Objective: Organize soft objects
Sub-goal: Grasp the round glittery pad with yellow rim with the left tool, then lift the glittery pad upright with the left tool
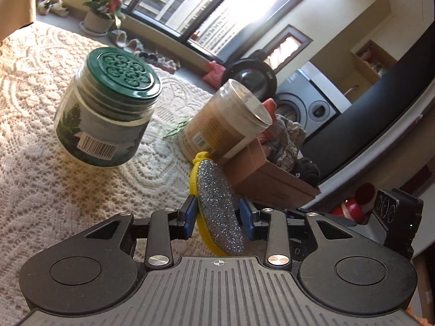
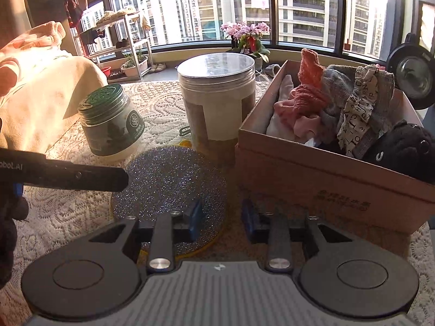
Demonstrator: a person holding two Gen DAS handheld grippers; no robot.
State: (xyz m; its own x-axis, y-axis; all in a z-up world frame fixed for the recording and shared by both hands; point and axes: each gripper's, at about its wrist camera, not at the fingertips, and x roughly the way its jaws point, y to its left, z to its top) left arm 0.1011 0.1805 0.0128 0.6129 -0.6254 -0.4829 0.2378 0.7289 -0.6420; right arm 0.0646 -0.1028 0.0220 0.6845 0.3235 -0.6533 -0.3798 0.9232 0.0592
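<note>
Nearby, two jars (image 2: 217, 95) flank the cardboard box (image 2: 326, 179).

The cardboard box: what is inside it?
The cardboard box holds soft items: an orange knit cloth, a grey cloth, a letter-print fabric, a black piece. What lies underneath them is covered.

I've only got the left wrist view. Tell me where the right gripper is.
Observer: The right gripper sits low at the rim of the glitter sponge; whether it grips, I can't tell.
Operator: Describe the box's inside.
Observer: The cardboard box is open-topped, crowded with orange knit, grey cloth, letter-print fabric and a black soft item.
Operator: Say what's beside the green-lidded jar.
Observer: A cream cloth heap lies left of the green-lidded jar.
</note>
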